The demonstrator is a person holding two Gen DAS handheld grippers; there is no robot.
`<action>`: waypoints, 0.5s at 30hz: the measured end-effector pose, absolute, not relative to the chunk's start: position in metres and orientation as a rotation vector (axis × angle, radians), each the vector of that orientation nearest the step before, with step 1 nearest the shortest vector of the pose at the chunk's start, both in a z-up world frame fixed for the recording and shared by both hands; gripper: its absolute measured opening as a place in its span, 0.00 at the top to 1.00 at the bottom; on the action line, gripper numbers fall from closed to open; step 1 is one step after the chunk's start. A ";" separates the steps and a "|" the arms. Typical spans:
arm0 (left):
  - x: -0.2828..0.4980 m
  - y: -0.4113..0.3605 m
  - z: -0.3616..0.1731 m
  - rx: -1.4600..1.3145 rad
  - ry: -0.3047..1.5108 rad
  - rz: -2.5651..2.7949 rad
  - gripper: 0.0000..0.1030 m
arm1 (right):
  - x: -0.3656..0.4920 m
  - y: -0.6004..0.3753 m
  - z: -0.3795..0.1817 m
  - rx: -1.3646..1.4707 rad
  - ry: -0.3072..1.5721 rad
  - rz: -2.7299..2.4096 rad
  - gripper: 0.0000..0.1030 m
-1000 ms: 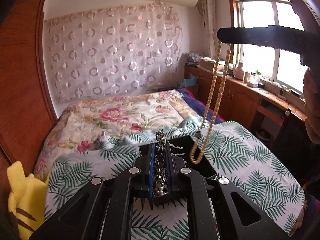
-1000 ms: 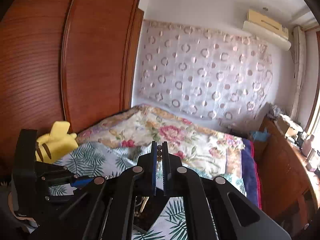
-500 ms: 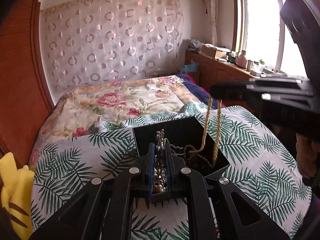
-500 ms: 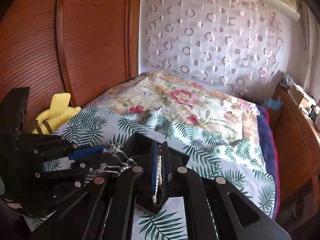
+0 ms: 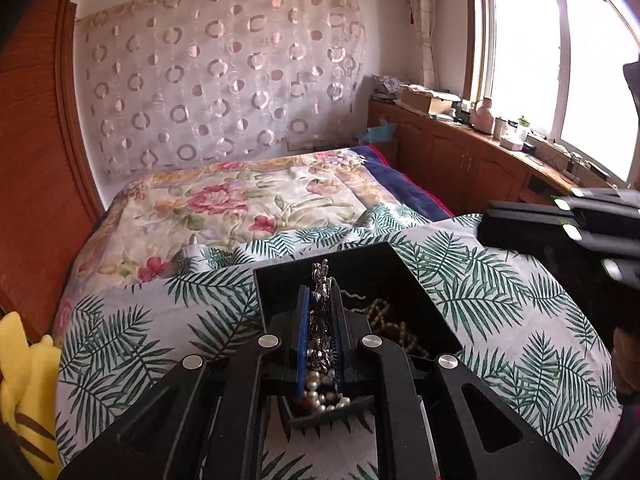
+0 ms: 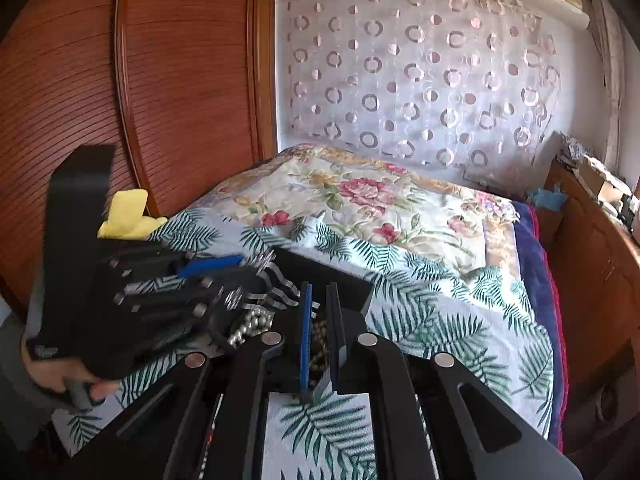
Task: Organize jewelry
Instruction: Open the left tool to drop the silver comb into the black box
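Note:
A black jewelry box sits open on the palm-leaf bedspread. My left gripper is shut on a silver and pearl necklace and holds it over the box's near left part. The beige bead necklace lies coiled inside the box, free of any gripper. My right gripper has its jaws slightly apart and empty, just above the box; beads show below it. The left gripper with silver chain shows at the left of the right wrist view.
A yellow plush toy lies at the bed's left edge by the wooden headboard. A floral quilt covers the far bed. Wooden cabinets with small items run under the window at right.
The right gripper lowered the beige bead necklace into the box and opened, letting it go. The left gripper, still holding the silver necklace, moved in over the box.

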State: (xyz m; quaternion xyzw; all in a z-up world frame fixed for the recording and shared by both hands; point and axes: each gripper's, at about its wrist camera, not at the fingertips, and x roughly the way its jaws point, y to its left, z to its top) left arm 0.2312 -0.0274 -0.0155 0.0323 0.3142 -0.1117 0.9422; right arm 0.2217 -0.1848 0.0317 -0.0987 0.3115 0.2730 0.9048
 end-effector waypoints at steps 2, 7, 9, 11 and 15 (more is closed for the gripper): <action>0.235 -0.030 -0.017 0.070 0.644 -0.230 0.92 | 0.217 -0.189 0.024 -0.202 0.652 0.565 0.92; 0.241 -0.033 -0.022 0.062 0.657 -0.232 0.91 | 0.208 -0.194 0.007 -0.197 0.680 0.564 0.92; 0.238 -0.032 -0.021 0.058 0.654 -0.233 0.85 | 0.202 -0.195 0.000 -0.197 0.689 0.563 0.92; 0.233 -0.032 -0.020 0.060 0.649 -0.232 0.79 | 0.196 -0.197 -0.004 -0.192 0.691 0.567 0.92; 0.215 -0.028 -0.016 0.068 0.626 -0.233 0.61 | 0.177 -0.202 -0.014 -0.177 0.698 0.587 0.92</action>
